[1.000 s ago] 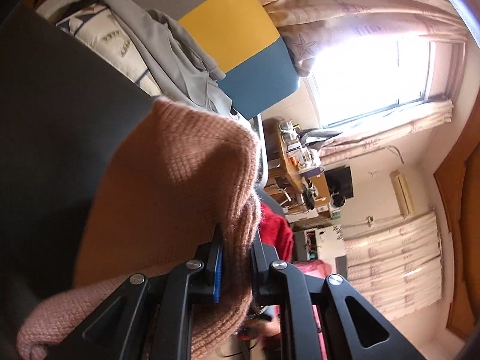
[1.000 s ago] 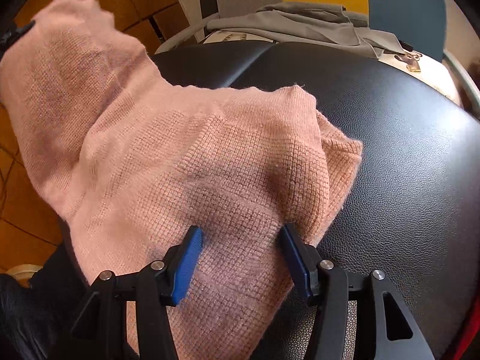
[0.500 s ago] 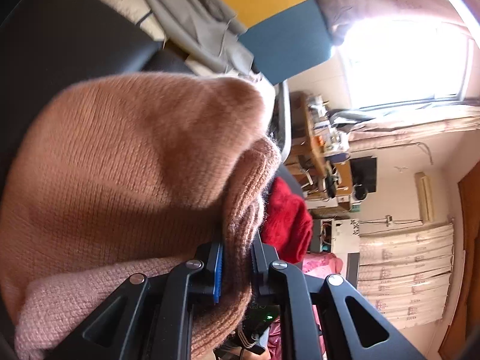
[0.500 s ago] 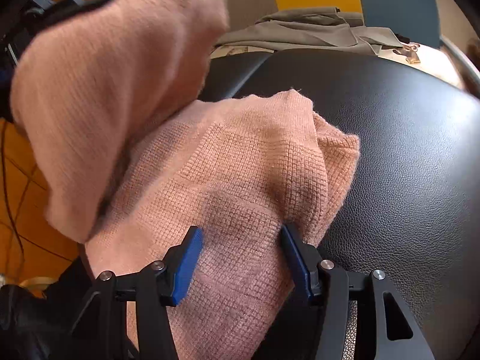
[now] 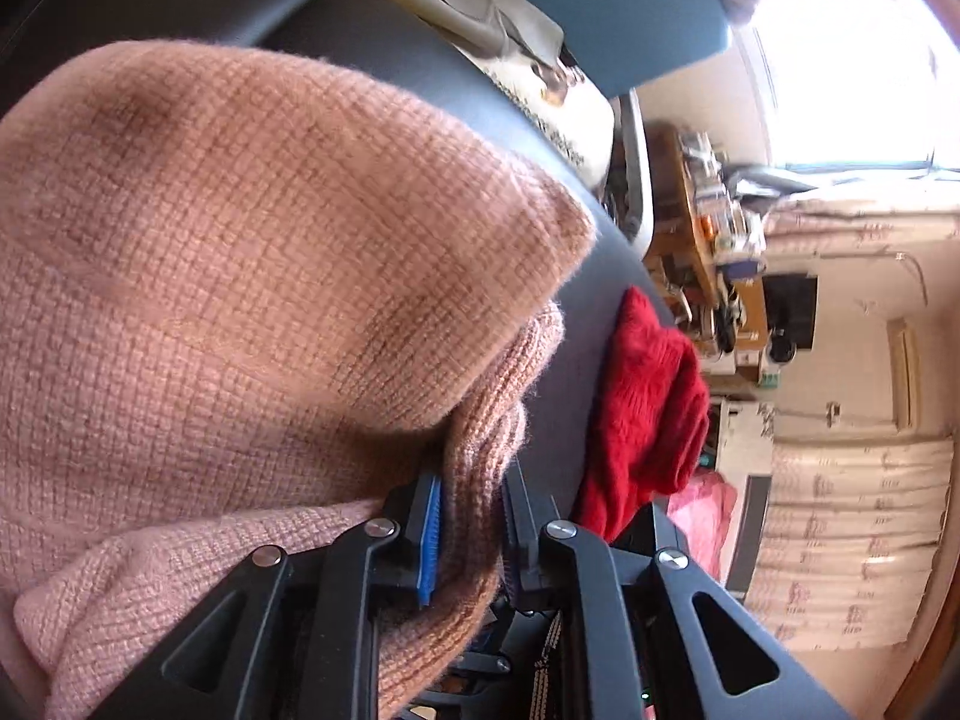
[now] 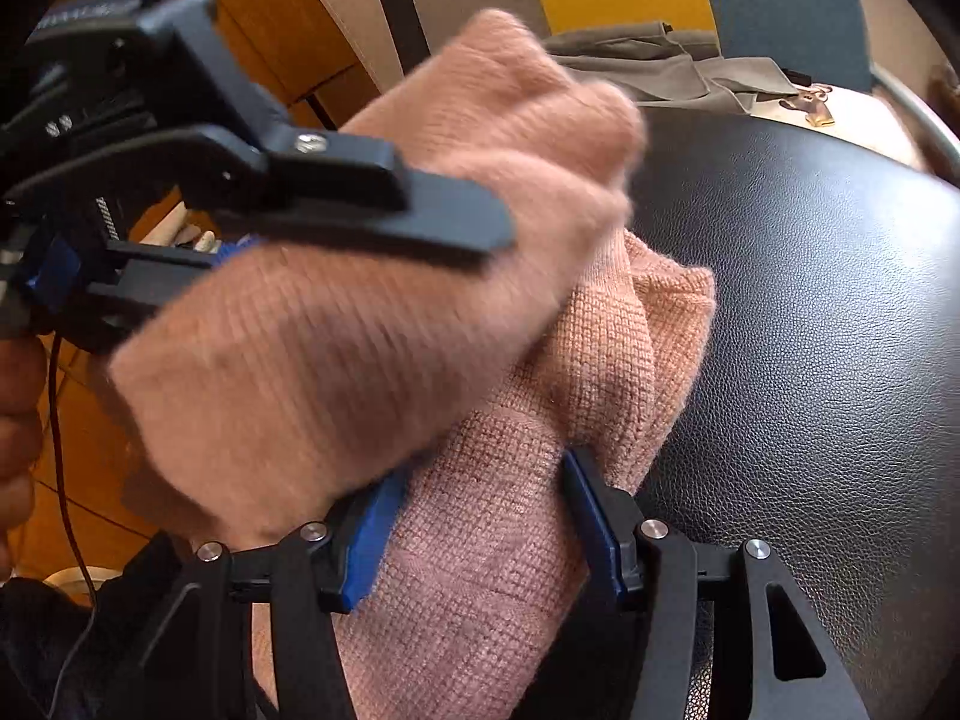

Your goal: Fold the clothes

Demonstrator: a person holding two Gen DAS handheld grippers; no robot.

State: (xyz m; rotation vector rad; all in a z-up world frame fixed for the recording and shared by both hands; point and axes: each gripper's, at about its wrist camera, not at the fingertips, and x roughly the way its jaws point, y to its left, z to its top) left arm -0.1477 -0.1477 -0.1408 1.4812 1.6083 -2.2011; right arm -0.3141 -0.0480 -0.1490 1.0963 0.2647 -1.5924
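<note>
Pink knit fills both views: the sweater [image 6: 528, 546] lies on the black leather-textured worktop [image 6: 810, 330]. The left hand-held gripper [image 5: 471, 516] is clenched on a ribbed edge of the sweater, carrying a blurred fold of it above the part that lies flat. The right hand-held gripper [image 6: 486, 531] is spread wide, its blue pads [image 6: 591, 531] resting on the flat knit without pinching it. A red garment [image 5: 648, 408] lies near the worktop's far edge.

black leather seat [image 6: 810, 312], curtained window [image 5: 852, 60], cluttered desk [image 5: 690, 228]
</note>
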